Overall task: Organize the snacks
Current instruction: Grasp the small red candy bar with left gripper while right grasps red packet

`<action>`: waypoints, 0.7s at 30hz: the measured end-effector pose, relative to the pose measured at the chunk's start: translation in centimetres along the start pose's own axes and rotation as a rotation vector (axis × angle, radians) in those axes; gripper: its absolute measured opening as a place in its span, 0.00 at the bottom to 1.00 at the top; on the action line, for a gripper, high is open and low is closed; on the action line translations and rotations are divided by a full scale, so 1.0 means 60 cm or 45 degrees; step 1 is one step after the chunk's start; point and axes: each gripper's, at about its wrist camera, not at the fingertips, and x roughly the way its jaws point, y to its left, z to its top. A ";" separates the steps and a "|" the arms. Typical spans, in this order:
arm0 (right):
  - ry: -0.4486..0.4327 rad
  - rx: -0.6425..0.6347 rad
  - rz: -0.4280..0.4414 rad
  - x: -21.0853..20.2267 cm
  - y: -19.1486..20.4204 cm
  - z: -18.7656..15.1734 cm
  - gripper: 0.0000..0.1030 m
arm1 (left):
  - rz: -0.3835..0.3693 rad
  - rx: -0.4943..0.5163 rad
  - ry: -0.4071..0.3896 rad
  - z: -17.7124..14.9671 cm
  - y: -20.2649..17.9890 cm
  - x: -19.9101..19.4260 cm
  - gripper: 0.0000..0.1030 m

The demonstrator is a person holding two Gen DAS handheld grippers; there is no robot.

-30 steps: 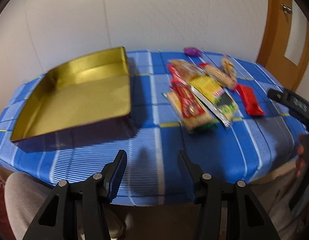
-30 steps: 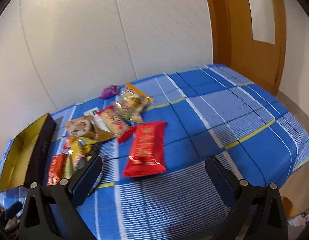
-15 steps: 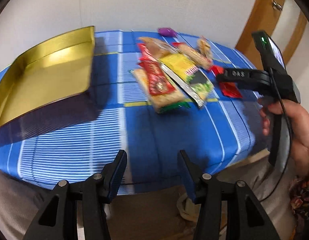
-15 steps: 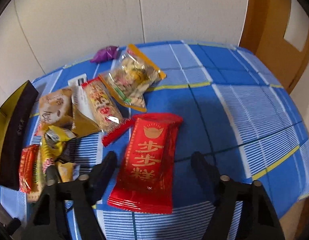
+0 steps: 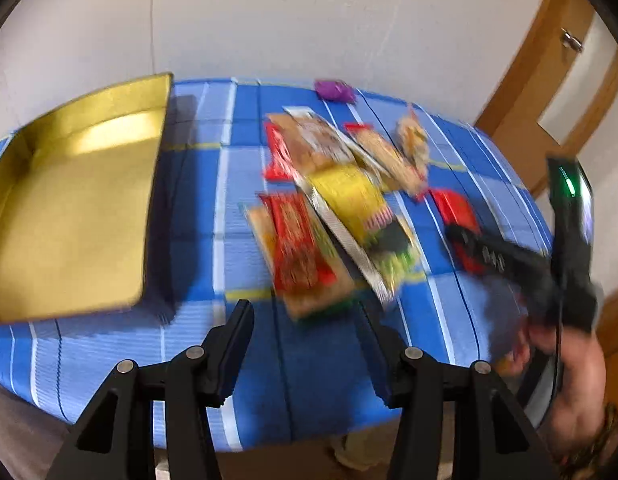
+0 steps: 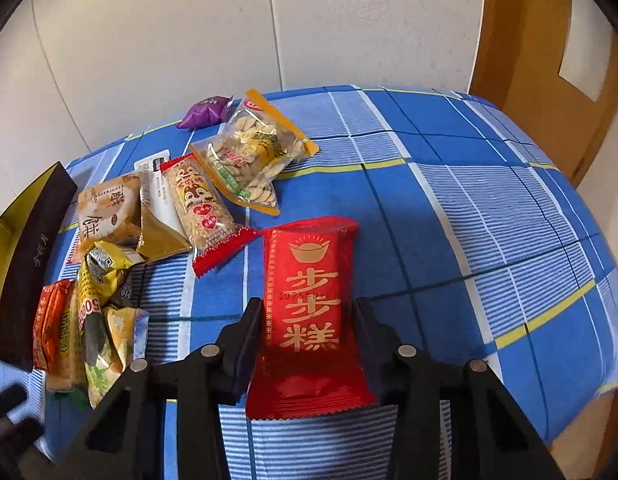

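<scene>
So the right gripper [image 6: 307, 320] has just been closing its jaws around the red pack [image 6: 309, 304], and the pads now sit right up against both long edges, so it's pinching it. Makes sense to grab it across the narrow way: the pack lies flat on the blue cloth [image 6: 469, 216] with its length running along the fingers, so the short width is the only bit that fits between them. It also sits off to the side of the snack pile [image 6: 157, 216], near but not under anything, so I'd guess it got picked first because nothing needs shifting.

The left gripper [image 5: 305, 334] hangs spread with nothing in it over the near edge of the table, between the gold tray [image 5: 69, 208] and the pile. Probably just waiting its turn. The tray sits well left of the snacks with nothing in it, which is surely where all this goes.

The pack itself: glossy red wrapper, gold ingot logo at the top, gold Chinese characters down the middle, crimped ends. Looks soft and a bit puffy, so I'd expect it to squash slightly in the grip
</scene>
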 end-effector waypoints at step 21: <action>-0.003 0.035 0.034 -0.003 -0.005 -0.003 0.45 | 0.123 0.127 -0.033 0.053 -0.004 0.066 0.22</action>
